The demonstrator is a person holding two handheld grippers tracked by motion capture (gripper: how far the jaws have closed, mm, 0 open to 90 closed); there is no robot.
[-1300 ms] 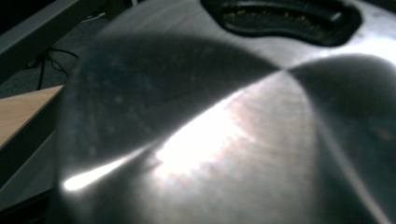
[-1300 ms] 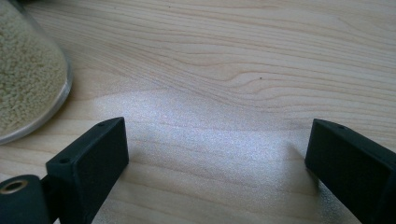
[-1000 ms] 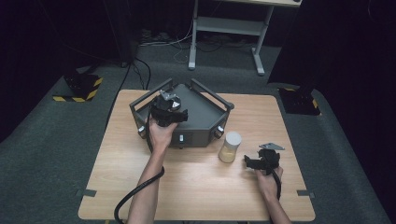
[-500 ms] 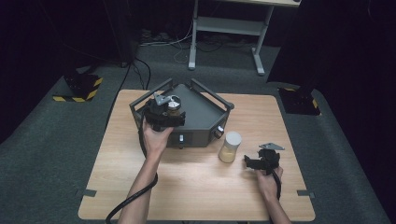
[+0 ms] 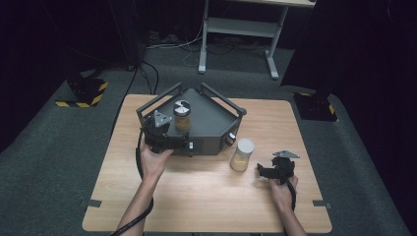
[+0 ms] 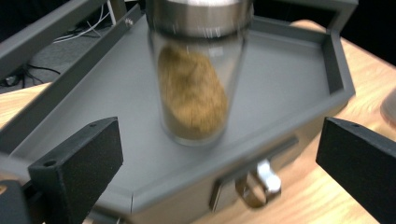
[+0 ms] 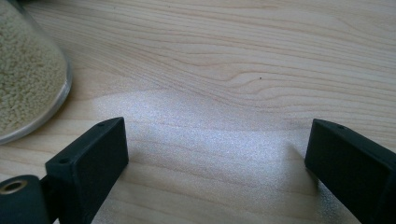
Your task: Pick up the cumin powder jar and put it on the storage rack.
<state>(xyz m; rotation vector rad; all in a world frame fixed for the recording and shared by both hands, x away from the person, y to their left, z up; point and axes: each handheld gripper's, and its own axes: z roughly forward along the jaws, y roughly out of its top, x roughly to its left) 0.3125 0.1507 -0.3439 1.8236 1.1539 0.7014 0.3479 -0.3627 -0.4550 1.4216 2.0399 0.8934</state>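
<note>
A glass jar of brown grains [image 5: 182, 117] [image 6: 194, 79] with a metal lid stands upright on the grey tray-topped box [image 5: 211, 120] [image 6: 289, 79]. My left gripper [image 5: 164, 140] [image 6: 219, 168] is open just in front of the jar, at the box's near left edge, with nothing between its jaws. A second jar of pale grains [image 5: 242, 155] [image 7: 28, 79] with a white lid stands on the wooden table [image 5: 206, 196] right of the box. My right gripper [image 5: 275, 169] [image 7: 217, 158] rests open on the table, to the right of that jar.
The box has raised rails along its back edges and a metal latch [image 6: 257, 184] on its front. A white-framed desk [image 5: 241, 34] stands beyond the table. Yellow-black striped blocks [image 5: 83, 93] lie on the floor at the left.
My left gripper let go of the brown-grain jar on the box and drew back toward the box's near left edge. The right gripper stayed still.
</note>
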